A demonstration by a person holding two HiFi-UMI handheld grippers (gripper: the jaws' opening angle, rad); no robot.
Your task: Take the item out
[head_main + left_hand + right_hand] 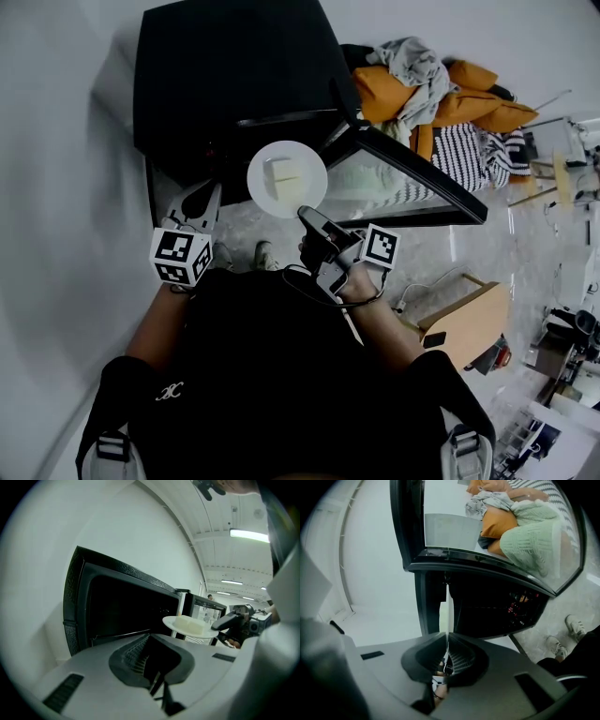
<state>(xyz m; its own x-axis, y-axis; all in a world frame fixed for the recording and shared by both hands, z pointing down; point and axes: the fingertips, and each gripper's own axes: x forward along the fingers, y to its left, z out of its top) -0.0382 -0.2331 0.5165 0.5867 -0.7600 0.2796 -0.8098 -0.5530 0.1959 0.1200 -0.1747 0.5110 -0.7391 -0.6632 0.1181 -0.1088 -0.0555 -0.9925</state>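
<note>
I am pinching the near rim of the white plate in the right tool, its jaws nearly closed on that thin edge, with the pale block riding on top. The plate is hanging just outside the black microwave, beside its open door. I am aiming for a level, slow draw clear of the door, since a rim pinch tips easily. The left tool is idling closed and empty.
</note>
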